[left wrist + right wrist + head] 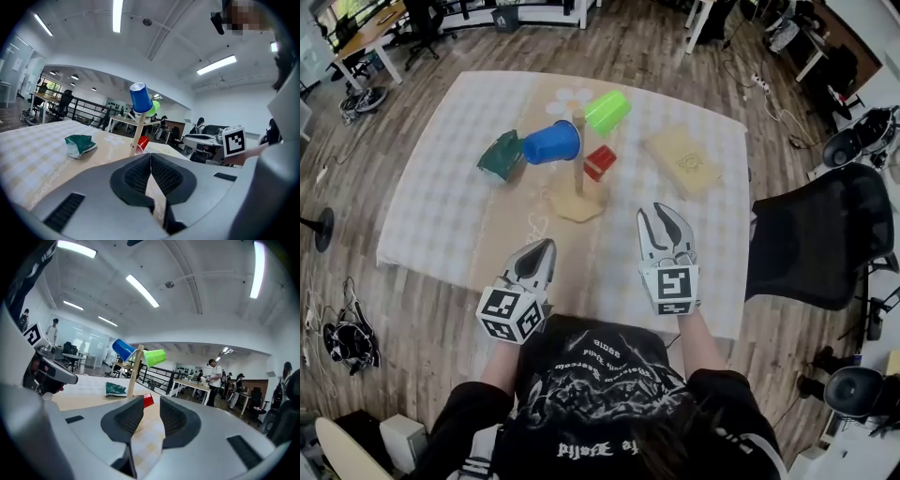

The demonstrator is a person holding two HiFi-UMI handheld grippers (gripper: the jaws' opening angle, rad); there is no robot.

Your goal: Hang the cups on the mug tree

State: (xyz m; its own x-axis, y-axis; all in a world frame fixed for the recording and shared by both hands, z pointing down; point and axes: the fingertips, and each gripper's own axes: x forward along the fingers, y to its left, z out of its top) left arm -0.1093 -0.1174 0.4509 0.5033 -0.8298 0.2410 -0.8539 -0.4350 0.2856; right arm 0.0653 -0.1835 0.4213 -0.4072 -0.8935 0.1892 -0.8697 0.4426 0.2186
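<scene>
The fingers [137,177] of the left gripper [543,251] are clenched together with nothing between them, and the fingers [125,417] of the right gripper [657,218] stand apart, also on nothing; only the checked cloth [431,216] shows through that gap. Both grippers hang over the near edge of the table, close to the person's body and well apart from the mug tree [578,173], which stands upright at the middle of the cloth. On its upper pegs hang a blue cup [551,143], pointing left, and a light green cup [607,111], pointing up and right. A red cup [600,161] sits low, just beside the stem on its right; whether it rides a low peg or lies on the cloth I cannot tell. A dark green cup [500,155] lies on its side on the cloth, left of the tree and near the blue cup. A flat tan box [684,159] lies to the right, out of the way. This looks like a pause between cups, with at least two hung and the dark green one left to do. The next move would likely fall to the left gripper, which is on that side: its jaws must open first, then take the cup by its wall or rim, lift it and tip its mouth over a free peg without knocking the blue cup.
</scene>
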